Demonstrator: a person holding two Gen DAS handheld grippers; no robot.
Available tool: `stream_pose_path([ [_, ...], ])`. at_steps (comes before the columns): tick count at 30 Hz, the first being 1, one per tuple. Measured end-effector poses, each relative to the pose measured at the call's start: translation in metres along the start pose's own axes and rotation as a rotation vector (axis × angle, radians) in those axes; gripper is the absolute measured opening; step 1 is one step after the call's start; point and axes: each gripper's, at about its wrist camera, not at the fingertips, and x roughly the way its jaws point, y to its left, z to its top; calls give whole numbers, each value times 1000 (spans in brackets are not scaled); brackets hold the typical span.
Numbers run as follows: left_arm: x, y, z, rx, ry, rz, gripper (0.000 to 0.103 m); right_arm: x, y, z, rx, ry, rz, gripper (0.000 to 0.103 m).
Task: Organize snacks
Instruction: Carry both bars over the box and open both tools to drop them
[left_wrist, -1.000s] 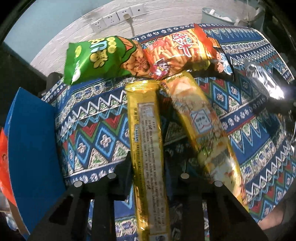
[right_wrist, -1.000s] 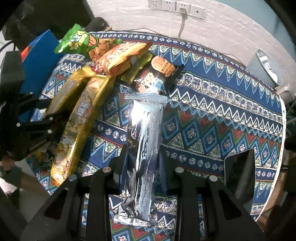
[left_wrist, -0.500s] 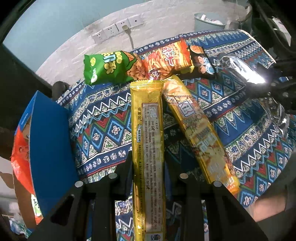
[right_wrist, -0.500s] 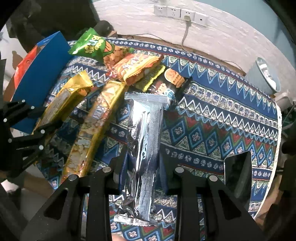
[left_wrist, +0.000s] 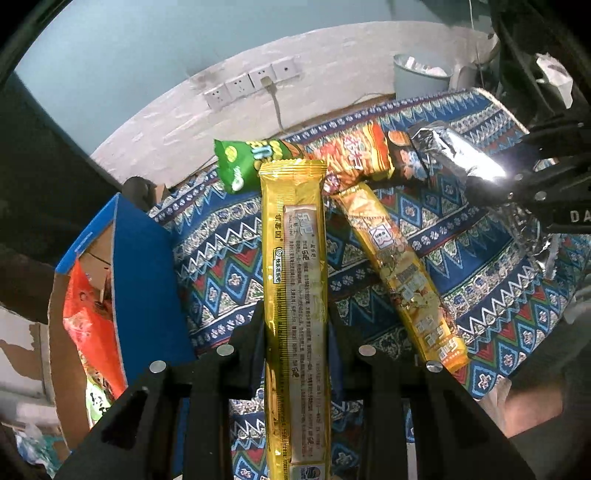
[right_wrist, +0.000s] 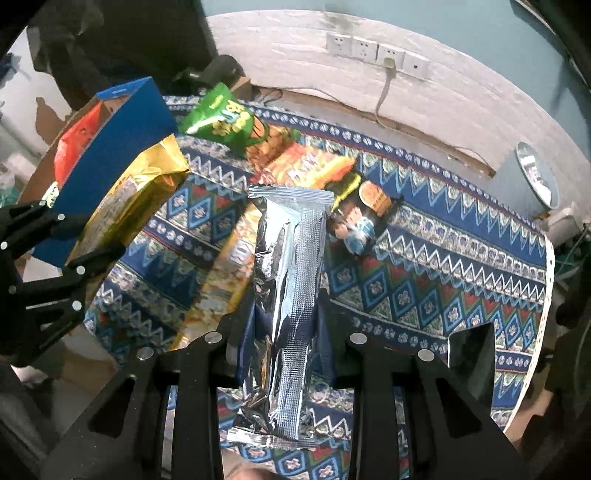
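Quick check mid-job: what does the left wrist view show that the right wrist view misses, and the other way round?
Only the left wrist view shows the printed back of the long gold snack pack clamped in the left gripper. Only the right wrist view shows the seamed back of the long silver foil pack clamped in the right gripper. Both show the blue cardboard box, the green snack bag and the patterned tablecloth.

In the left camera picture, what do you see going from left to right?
Blue box → gold pack in the left gripper → yellow pack on the cloth → silver pack in the right gripper.
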Motion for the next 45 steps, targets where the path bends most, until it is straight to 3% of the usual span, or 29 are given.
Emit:
stream_pose_path([
  [23,-71,72,-3,-112,-143,34,29,-23,51,54,-43,-74,48,28],
  [45,-77,176,-38,-318,-174,98,29,-23,142,116,-153,-103,120,28],
])
